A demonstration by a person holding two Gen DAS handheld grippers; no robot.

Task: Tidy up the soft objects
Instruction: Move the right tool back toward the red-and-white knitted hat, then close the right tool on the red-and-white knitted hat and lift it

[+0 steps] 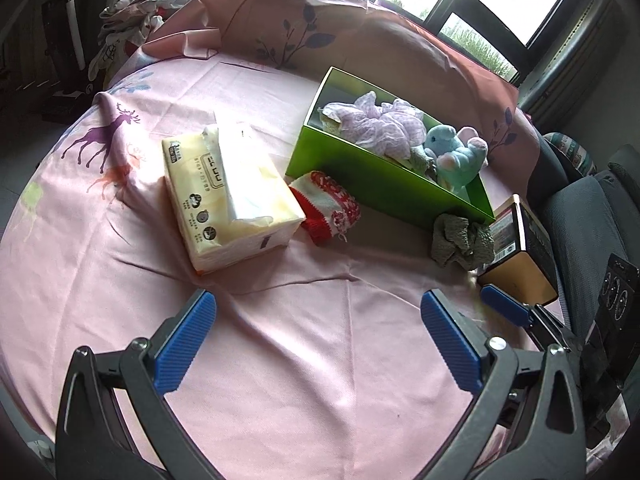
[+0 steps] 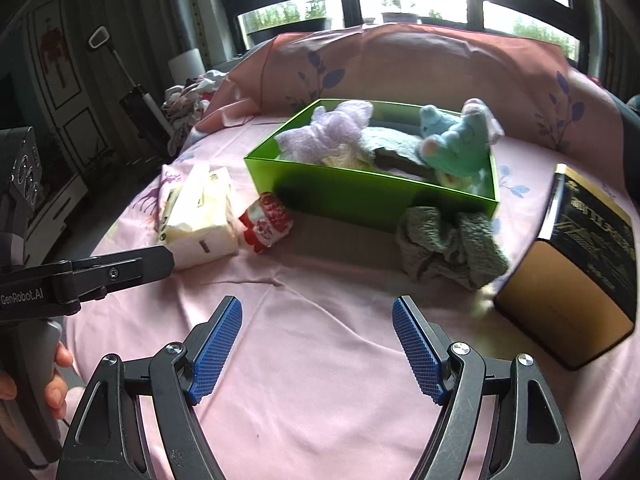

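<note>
A green box (image 1: 372, 184) (image 2: 360, 196) stands on the pink cloth and holds a blue plush elephant (image 1: 456, 154) (image 2: 452, 148), a lilac cloth (image 1: 380, 124) (image 2: 332, 128) and other soft pieces. A grey-green cloth (image 1: 460, 240) (image 2: 448, 248) lies crumpled against the box's near corner. A red-and-white knit piece (image 1: 332, 208) (image 2: 266, 220) lies between the box and a tissue pack (image 1: 228, 196) (image 2: 200, 216). My left gripper (image 1: 318, 316) is open over bare cloth. My right gripper (image 2: 316, 320) is open too, short of the grey-green cloth, nothing between its fingers.
A black-and-tan carton (image 1: 520, 256) (image 2: 580, 272) stands right of the grey-green cloth. A pink pillow (image 1: 320, 40) (image 2: 400, 64) rises behind the box. A clothes pile (image 1: 132, 12) lies at the far left. A person's hand (image 2: 56, 376) holds the left gripper's handle.
</note>
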